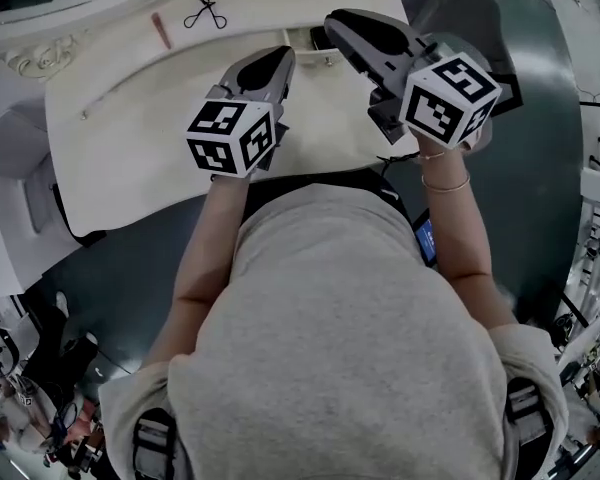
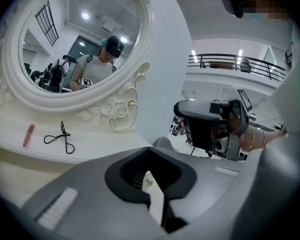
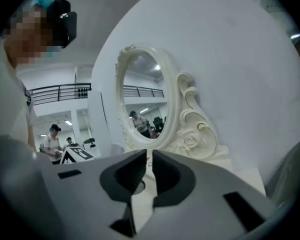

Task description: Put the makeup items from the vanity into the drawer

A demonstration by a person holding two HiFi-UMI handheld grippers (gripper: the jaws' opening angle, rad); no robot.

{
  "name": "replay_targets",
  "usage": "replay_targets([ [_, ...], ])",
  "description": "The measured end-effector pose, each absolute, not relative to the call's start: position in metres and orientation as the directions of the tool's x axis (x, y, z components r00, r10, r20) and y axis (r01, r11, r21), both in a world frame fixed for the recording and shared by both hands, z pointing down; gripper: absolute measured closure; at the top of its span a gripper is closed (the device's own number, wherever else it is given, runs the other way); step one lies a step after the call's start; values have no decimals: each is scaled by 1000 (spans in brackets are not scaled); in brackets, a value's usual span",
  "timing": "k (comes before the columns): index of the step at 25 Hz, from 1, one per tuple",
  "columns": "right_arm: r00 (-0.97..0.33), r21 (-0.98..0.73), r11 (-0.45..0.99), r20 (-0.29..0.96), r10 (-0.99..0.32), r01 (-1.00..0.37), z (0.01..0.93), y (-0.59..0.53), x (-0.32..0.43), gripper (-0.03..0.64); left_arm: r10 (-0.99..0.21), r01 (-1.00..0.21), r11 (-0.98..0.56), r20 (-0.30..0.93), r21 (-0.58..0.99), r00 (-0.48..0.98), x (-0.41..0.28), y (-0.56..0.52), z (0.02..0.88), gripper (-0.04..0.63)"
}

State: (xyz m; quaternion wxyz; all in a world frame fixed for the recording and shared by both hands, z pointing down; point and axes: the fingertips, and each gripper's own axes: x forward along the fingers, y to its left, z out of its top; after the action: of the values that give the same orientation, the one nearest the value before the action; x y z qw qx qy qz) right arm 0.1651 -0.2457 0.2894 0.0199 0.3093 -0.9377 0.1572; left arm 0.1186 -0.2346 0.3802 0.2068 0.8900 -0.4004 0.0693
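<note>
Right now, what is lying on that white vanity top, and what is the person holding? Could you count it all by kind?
Slim pink makeup stick: 1
Black metal eyelash curler: 1
Grey handheld grippers with marker cubes, the left gripper and the right gripper: 2
Total: 4

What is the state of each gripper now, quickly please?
Left gripper: closed, tips together, holding nothing.
Right gripper: almost closed, a thin slit remains between the jaws, nothing in it.
</note>
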Motion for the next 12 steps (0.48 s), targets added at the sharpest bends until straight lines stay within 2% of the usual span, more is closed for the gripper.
replay_targets([
  [2, -819, -297, 772, 64, -571, -562, 282, -240, 165, 598, -701, -745, -586, 262, 319, 664, 117, -238, 373, 586],
  [5, -842, -341, 792, -2, -539, -507, 280, -232, 162, 607, -714, -746, -584, 234, 320, 660, 119, -241, 365, 586],
  [12, -812, -286, 775, 20, -583, -563, 299, -228, 162, 607, -718, -770, -564, 284, 299, 636, 123, -236, 373, 586],
])
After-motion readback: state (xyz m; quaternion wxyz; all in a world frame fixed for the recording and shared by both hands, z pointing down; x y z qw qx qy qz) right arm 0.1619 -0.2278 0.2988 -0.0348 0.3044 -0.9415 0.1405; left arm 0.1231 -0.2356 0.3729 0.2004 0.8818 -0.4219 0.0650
